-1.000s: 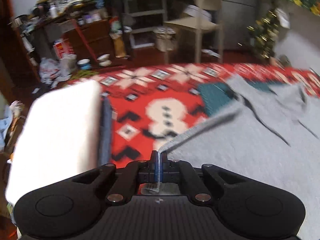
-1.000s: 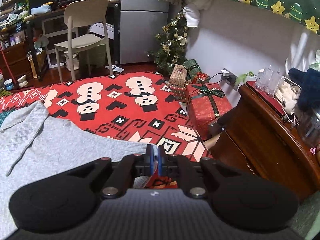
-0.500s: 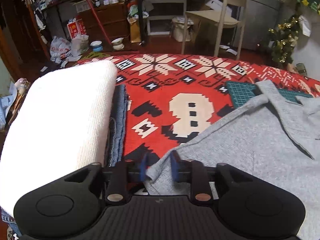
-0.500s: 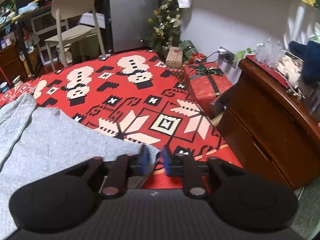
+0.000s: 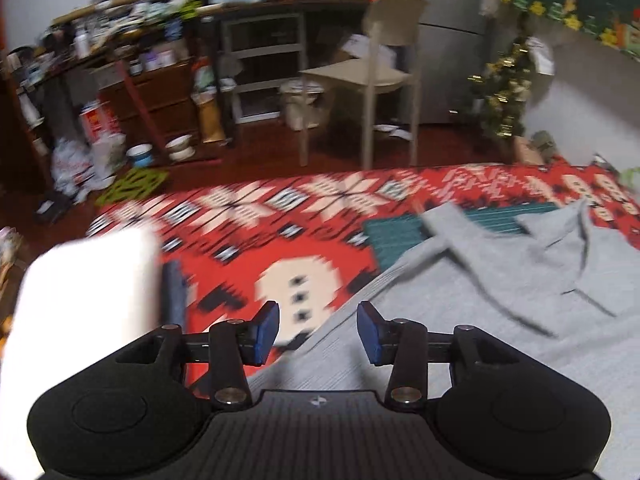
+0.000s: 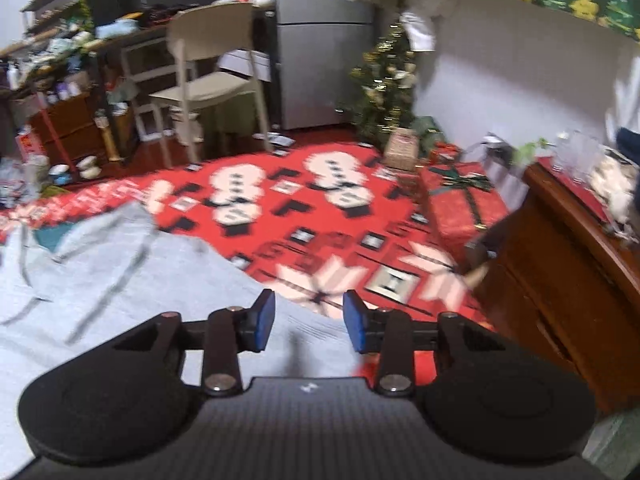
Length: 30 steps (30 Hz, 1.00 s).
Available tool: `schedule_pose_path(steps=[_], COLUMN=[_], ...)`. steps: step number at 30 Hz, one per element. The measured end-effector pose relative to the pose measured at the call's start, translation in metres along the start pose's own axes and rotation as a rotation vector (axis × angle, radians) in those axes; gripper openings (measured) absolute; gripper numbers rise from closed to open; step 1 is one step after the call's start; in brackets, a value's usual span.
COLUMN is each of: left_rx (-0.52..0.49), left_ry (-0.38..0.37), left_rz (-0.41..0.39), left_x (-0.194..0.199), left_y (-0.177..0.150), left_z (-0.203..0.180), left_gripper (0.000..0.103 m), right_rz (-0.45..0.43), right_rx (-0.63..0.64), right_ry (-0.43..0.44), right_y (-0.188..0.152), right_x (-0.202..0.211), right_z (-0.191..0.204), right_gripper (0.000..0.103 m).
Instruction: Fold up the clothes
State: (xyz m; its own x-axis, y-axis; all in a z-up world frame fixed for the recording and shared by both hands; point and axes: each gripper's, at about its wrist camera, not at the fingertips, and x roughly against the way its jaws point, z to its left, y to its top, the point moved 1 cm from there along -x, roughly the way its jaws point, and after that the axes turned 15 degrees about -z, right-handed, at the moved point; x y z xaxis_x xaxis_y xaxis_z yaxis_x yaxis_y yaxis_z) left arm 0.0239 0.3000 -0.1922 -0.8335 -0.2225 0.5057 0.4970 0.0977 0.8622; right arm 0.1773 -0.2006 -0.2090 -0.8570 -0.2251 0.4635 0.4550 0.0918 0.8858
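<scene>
A grey knit garment (image 5: 500,320) lies spread on the red patterned cloth (image 5: 248,232); it also shows in the right wrist view (image 6: 120,292). My left gripper (image 5: 318,334) is open and empty, just above the garment's near left edge. My right gripper (image 6: 309,326) is open and empty above the garment's near right edge. A folded white garment (image 5: 80,312) lies on folded denim (image 5: 174,296) at the left. Both views are motion-blurred.
A green mat (image 5: 408,232) lies under the garment's far end. A beige chair (image 5: 372,76), cluttered shelves (image 5: 132,52) and a small Christmas tree (image 6: 384,84) stand beyond. A wrapped red gift box (image 6: 464,200) and a wooden cabinet (image 6: 560,280) are at the right.
Both grippers were shut on the grey garment's corners, then opened and let go. Both have lifted and tilted up, away from the cloth.
</scene>
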Motion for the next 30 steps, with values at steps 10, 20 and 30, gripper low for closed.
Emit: schedule_pose_path(steps=[10,20,30], left_rx=[-0.051,0.112,0.1], left_ry=[-0.125,-0.126,-0.124], left_rz=[0.106,0.145,0.081], left_x=[-0.081,-0.113,-0.097], left_y=[0.008,0.011,0.018], left_z=[-0.038,-0.021,-0.012], left_gripper=[0.039,0.014,0.013], right_rz=[0.035,0.104,0.095], right_rx=[0.057,0.102,0.099], right_ry=[0.146,0.185,0.175], right_y=[0.017,0.014,0.022], right_x=[-0.053,-0.123,-0.124], right_z=[0.051,0.079,0.069], right_gripper=[0.028,0.024,0.012])
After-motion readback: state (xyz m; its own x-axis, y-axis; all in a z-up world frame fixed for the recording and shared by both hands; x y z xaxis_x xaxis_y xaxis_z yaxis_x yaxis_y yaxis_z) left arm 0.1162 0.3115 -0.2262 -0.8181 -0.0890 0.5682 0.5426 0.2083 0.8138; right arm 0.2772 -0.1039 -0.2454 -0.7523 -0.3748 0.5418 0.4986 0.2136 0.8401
